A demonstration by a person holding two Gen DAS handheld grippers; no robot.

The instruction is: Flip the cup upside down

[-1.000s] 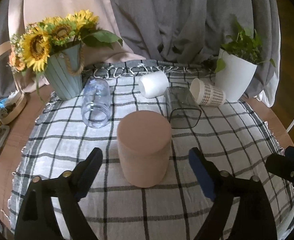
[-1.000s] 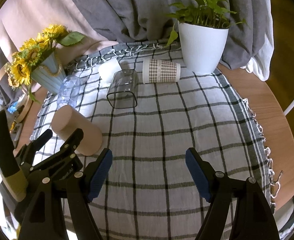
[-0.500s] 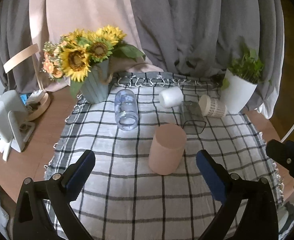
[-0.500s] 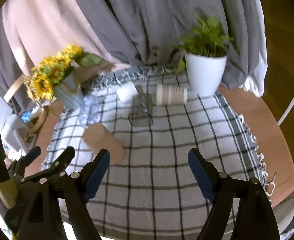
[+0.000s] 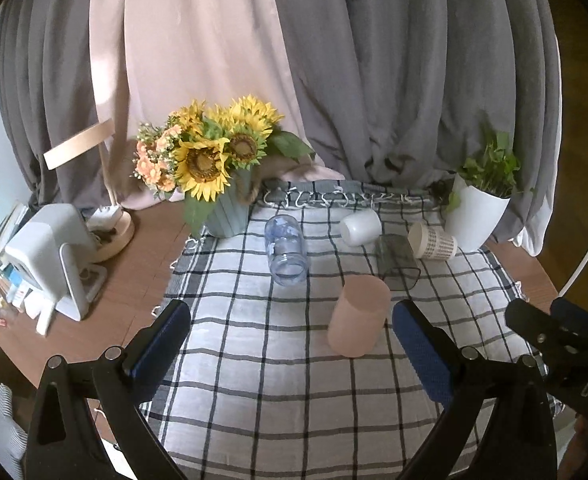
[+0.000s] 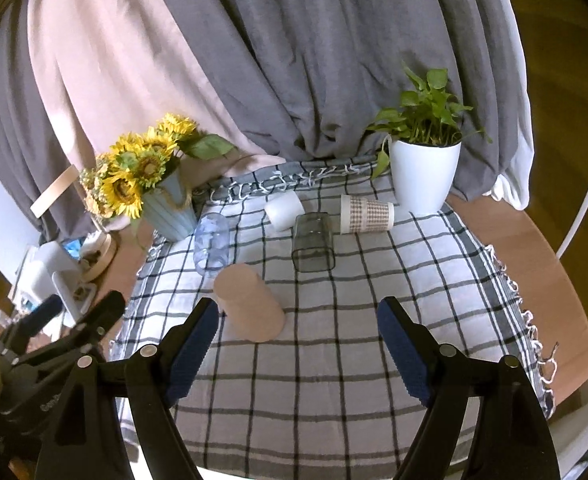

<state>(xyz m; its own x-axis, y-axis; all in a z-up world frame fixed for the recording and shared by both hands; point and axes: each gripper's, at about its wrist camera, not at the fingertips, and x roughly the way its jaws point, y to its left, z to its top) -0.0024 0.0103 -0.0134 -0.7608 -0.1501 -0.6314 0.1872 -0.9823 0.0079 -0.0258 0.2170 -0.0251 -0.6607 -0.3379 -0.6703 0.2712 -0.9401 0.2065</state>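
Observation:
A pink cup [image 5: 358, 321] stands upside down on the checked cloth [image 5: 254, 380]; it also shows in the right wrist view [image 6: 250, 307]. Behind it several cups lie on their sides: a clear bluish jar [image 5: 286, 254], a white cup [image 5: 361, 227], a dark clear square cup [image 5: 397, 267] and a patterned paper cup [image 5: 433, 242]. My left gripper [image 5: 290, 340] is open and empty, well back from the pink cup. My right gripper [image 6: 297, 344] is open and empty above the cloth's near part.
A sunflower vase [image 5: 226, 208] stands at the back left and a white plant pot [image 5: 475, 216] at the back right. A white device [image 5: 50, 256] and clutter sit on the wooden table [image 5: 134, 280] left of the cloth. Curtains hang behind.
Both grippers have pulled back and up from the table. The pink cup stays upside down on the cloth, now farther from the left gripper.

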